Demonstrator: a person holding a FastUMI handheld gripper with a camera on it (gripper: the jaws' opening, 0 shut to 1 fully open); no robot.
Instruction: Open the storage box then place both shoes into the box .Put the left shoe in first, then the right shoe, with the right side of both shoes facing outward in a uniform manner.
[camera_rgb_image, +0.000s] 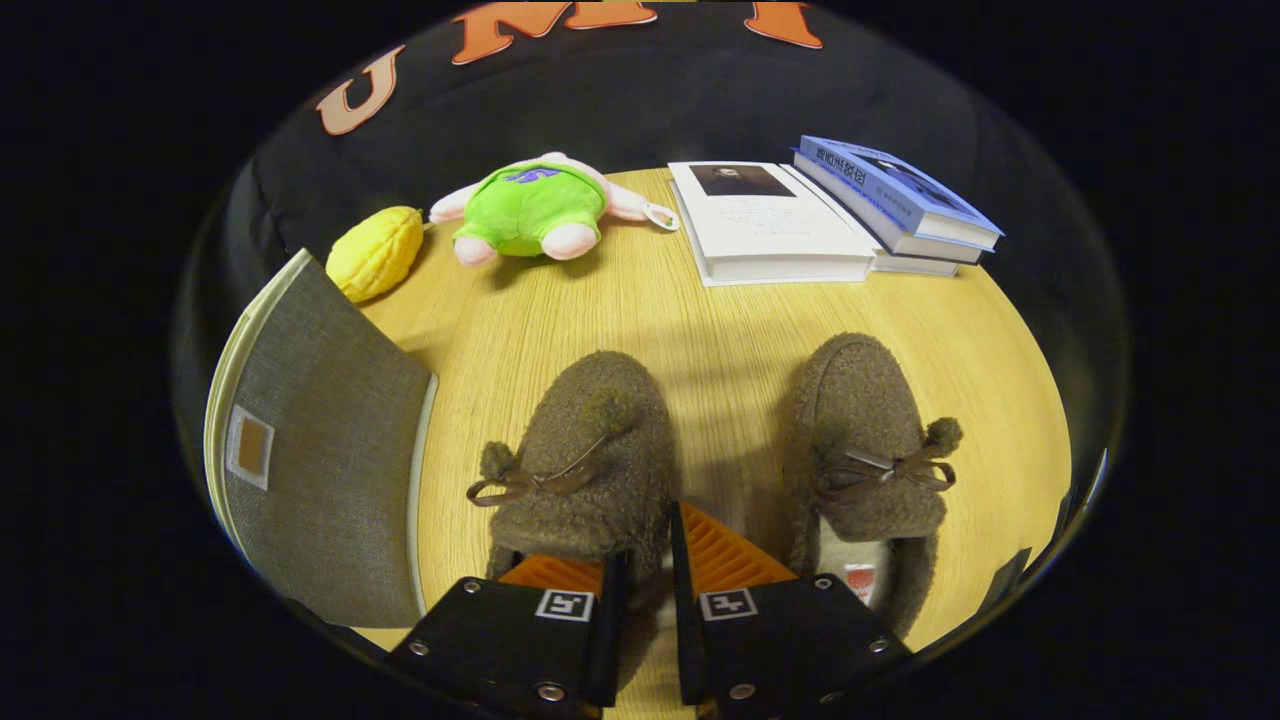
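Nearest the camera, the gripper (648, 560) has its two fingers drawn close together at the heel end of the left shoe (590, 450), with only a narrow gap between them. One finger (552, 575) sits down inside the shoe's opening and the other (722, 555) lies against the outer side of the heel wall, so the fuzzy rim stands between them (whether both press hard on it cannot be told for sure). That shoe is a brown fleecy slipper with a thin bow and pompoms, toe pointing away from the fingers. Just beside it, with a strip of bare wood between, lies the right shoe (870, 450), matching in make and pointing the same way, its pale lining showing at the heel. Off to the other side of the left shoe stands the storage box (320, 450), grey fabric with a small tag, its lid shut. All rest on a wooden table (720, 330). Beyond the shoes lie a yellow plush fruit (375, 253), a plush toy in a green shirt (530, 210), a white book (770, 225), and stacked blue books (900, 200).
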